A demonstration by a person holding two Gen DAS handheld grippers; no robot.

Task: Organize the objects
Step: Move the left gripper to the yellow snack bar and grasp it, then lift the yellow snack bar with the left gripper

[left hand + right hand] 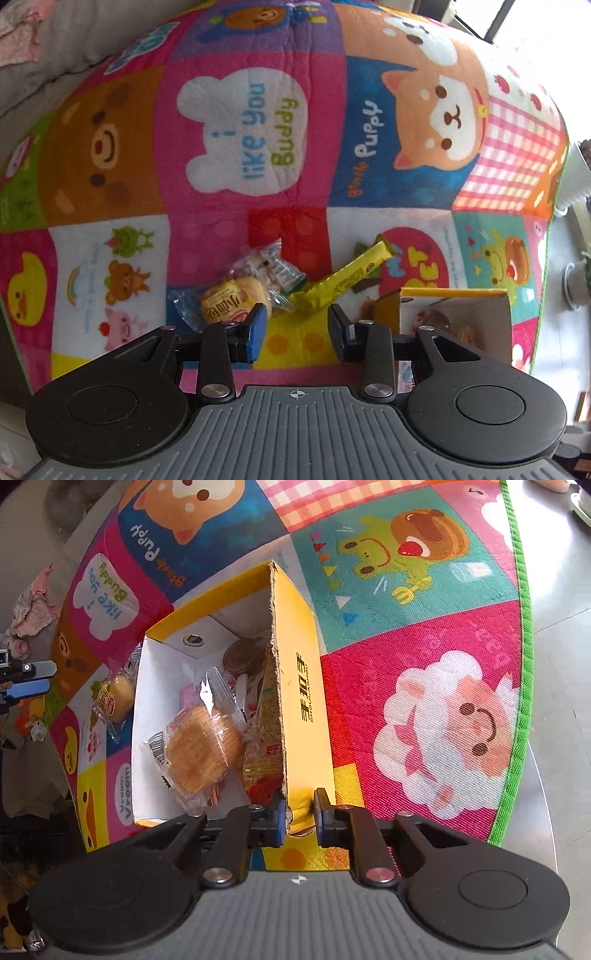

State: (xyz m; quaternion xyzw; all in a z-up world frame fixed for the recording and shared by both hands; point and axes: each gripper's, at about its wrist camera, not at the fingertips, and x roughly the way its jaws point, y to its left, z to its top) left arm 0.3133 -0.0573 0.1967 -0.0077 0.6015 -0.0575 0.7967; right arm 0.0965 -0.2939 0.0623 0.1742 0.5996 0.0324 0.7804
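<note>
- Left gripper (295, 325) hangs part-open and empty; my clear-wrapped small bun (236, 295) lies just beyond its left pad, lower centre.
- Right gripper (300, 812) pinches the yellow cardboard box (295, 686) wall; the yellow stick sachet (347, 275) probably slants toward upper right.

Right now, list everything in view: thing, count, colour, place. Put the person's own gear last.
play mat: one, patchwork of bright cartoon squares, under everything.
yellow box: one, yellow outside and white inside, open-topped, on the mat.
round cake: one, golden-brown in clear wrap, inside the box.
other snack packets: several, red and yellow print, inside the box against its wall; exact count unclear.
small bun: one, yellow-brown in clear wrap, on the mat outside the box.
clear-wrapped sweet: one, pale, touching the bun.
yellow stick packet: one, lying slanted on the mat.
left gripper: black, jaws apart above the snacks, holding nothing.
right gripper: black, clamped on the box wall.
</note>
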